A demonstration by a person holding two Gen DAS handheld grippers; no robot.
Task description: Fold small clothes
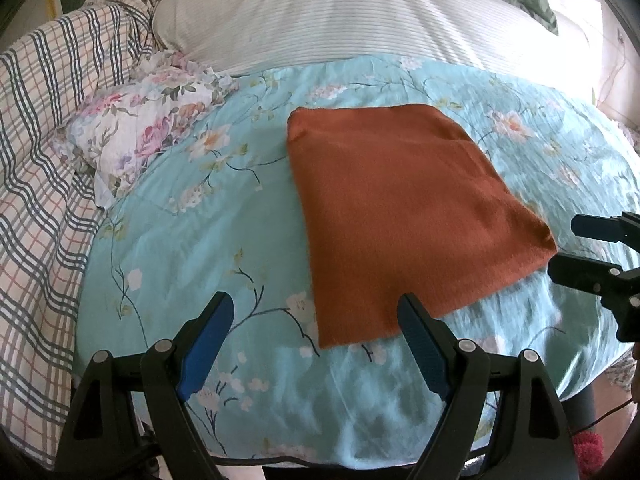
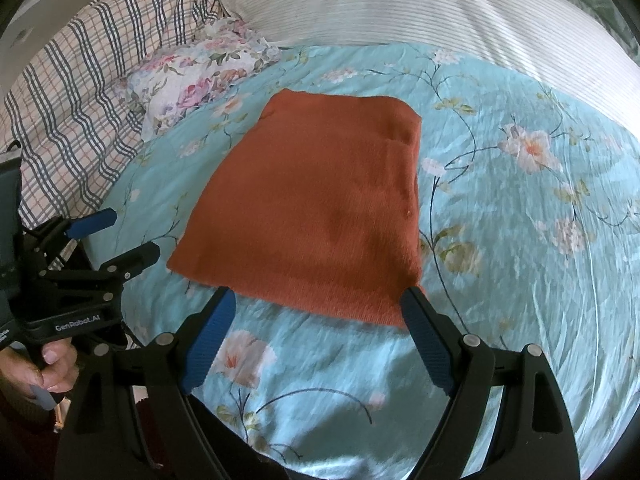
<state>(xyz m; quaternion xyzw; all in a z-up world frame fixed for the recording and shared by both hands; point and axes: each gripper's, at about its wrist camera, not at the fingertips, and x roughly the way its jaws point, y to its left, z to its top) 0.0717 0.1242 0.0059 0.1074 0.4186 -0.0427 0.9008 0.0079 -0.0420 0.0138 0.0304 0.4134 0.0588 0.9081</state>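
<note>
While a turquoise floral bedspread (image 2: 520, 240) fills the ground beneath both tools, a rust-orange knitted cloth (image 2: 320, 208) lies flat on it, already doubled into a rectangle, just ahead of the right gripper (image 2: 320, 312) and ahead and to the right of the left gripper (image 1: 316, 312). Both grippers stand wide apart and empty above the cloth's near edge. A clean next fold likely means pinching the two near corners together, lifting evenly and laying them on the far edge, without dragging the bedspread. A crumpled floral cloth (image 2: 200, 68) sits far left.
</note>
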